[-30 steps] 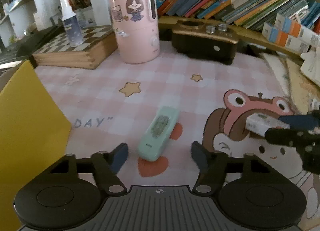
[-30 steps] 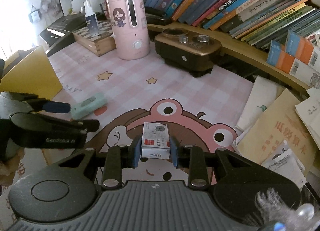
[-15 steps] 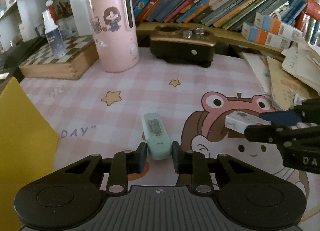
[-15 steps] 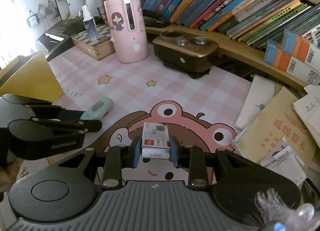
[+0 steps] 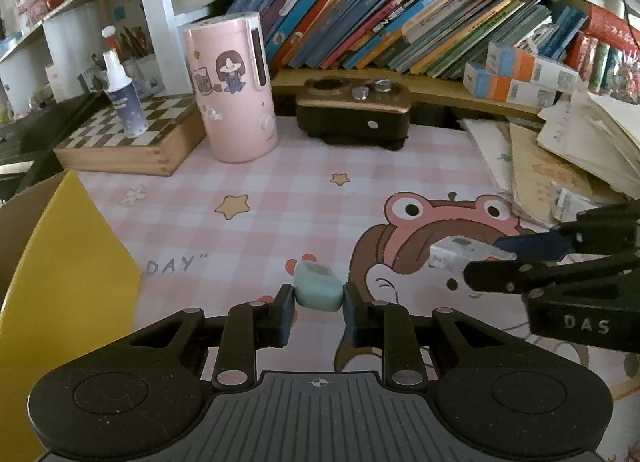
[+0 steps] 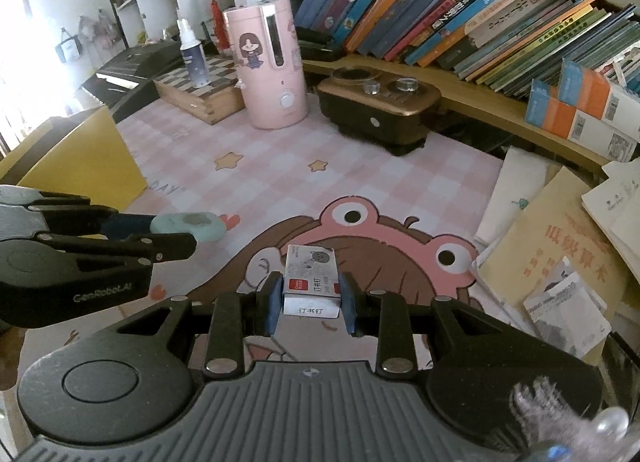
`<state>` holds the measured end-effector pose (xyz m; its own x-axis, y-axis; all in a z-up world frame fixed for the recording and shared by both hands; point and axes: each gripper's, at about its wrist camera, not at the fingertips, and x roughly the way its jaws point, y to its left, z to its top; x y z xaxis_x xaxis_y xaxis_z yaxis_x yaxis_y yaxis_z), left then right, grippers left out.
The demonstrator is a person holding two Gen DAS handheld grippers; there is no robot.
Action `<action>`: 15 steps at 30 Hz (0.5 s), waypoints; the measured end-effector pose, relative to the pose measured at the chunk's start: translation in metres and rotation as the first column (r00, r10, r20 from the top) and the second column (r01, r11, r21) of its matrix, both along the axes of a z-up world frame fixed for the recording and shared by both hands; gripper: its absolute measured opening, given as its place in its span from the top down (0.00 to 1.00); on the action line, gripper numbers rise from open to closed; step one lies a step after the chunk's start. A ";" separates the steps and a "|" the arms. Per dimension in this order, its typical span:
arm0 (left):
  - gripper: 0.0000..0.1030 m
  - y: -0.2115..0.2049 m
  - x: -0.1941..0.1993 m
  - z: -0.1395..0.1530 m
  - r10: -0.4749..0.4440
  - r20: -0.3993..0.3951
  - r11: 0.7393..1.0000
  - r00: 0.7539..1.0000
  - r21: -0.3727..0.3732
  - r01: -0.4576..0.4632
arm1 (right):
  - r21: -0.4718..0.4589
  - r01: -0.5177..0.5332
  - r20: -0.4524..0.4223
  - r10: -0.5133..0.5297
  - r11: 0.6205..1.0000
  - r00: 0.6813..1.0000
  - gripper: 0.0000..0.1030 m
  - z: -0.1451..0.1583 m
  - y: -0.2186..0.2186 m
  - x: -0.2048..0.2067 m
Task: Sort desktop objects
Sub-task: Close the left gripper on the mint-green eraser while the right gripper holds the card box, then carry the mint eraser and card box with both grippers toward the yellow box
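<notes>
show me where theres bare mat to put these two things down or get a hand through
Free: the checked mat between the pink canister, the brown device and the yellow box, plus the frog print in front of both grippers. Crowded: the right edge under loose papers, and the back left, taken by the chessboard box with its spray bottle.

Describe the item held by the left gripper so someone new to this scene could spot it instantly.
Start at the pink checked desk mat with the cartoon frog-hat girl. At its near edge, left of her face, the left gripper is shut on a small mint-green eraser. It is rounded and pastel green, unlike the boxy white staple box in the right gripper.
</notes>
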<state>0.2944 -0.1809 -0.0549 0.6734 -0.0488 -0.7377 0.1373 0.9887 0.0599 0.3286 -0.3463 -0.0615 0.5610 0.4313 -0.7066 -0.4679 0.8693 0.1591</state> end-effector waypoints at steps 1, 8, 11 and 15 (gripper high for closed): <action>0.77 0.000 -0.002 0.001 0.000 0.001 1.000 1.000 -0.001 0.000 | 0.001 -0.002 -0.001 0.002 1.000 1.000 0.73 0.001 0.000 -0.003; 0.77 0.000 -0.020 0.008 0.008 0.005 1.000 1.000 -0.005 -0.008 | 0.003 -0.005 -0.014 0.005 1.000 1.000 0.73 0.002 0.000 -0.016; 0.77 0.001 -0.026 0.010 0.009 0.002 1.000 1.000 -0.013 -0.009 | 0.005 0.000 -0.016 0.000 1.000 1.000 0.73 0.004 0.000 -0.022; 0.77 0.002 -0.038 0.014 0.007 0.007 1.000 1.000 -0.020 -0.007 | 0.015 0.011 -0.028 -0.011 1.000 1.000 0.73 0.006 0.000 -0.031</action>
